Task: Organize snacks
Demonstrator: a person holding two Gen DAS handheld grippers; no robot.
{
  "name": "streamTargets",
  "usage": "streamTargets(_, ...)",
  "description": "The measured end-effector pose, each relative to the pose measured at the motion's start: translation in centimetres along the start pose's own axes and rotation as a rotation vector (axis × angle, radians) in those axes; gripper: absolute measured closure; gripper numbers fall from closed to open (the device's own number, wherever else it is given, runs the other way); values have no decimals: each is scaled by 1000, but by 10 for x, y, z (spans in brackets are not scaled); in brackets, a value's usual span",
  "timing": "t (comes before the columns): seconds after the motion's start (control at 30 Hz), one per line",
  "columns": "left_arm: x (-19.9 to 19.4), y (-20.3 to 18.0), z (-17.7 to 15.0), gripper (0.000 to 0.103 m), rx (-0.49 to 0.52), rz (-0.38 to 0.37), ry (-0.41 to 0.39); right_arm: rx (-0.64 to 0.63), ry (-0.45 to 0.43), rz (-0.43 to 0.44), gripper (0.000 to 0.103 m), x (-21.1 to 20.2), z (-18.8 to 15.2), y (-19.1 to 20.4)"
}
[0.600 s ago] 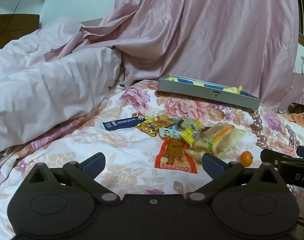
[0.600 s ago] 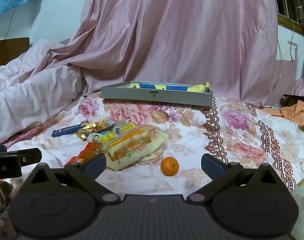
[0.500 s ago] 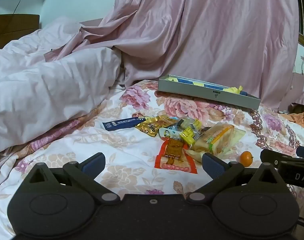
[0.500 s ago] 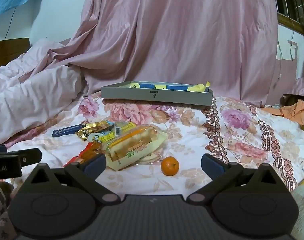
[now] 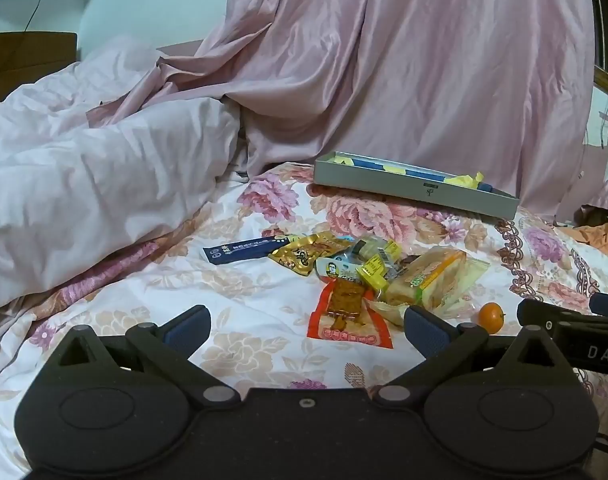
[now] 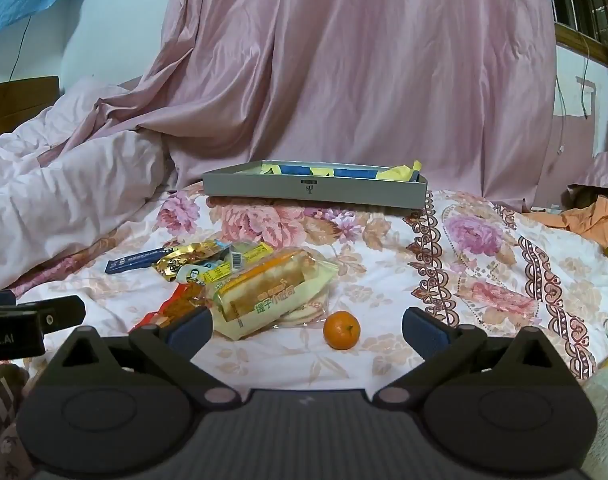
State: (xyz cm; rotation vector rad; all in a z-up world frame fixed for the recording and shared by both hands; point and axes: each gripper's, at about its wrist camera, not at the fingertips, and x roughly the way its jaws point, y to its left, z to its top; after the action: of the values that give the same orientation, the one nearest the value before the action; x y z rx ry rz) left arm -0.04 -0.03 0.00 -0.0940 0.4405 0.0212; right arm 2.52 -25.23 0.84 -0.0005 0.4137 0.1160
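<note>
— From the left wrist view, what lies ahead?

— The left gripper hangs over the floral cotton bedsheet, its blue-padded fingers spread wide with nothing between them. Beyond them sits the pile of crinkly snack packets. A long dark blue stick sachet lies flat, its long axis running left to right, the far end tilted slightly up-right toward a glossy gold foil pouch. A red-edged clear packet of brown dried strips points lengthwise toward the camera. A soft bread loaf in a pale yellow-green wrapper slants up to the right, and a small round orange rests just right of it.

— And the right wrist view?

— The right gripper is likewise spread wide and empty. The orange sits between the fingers in line of sight, on the sheet, not touched. The bread wrapper lies just left of it, slanting up-right. Farther back stands a shallow grey rectangular cardboard box, long side facing us, with blue and yellow packets showing inside. A pink satin drape hangs behind.
</note>
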Motion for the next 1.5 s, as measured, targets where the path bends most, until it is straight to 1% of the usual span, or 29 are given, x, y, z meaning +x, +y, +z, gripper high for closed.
streamTargets(0.93,0,0,0,1,4,1,-1,4,10,4,0,1,-4,2)
streamTargets(1.17,-1,-3,-2,1,10,3,15,10,22,10,0,3,-3,2)
streamTargets(1.4,10,-6,-4,1,18,2,39,22,55,20,0,6,-1,2)
streamTargets(1.5,16,-7,-3,1,22,2,57,46,71,35,0,9,2,0)
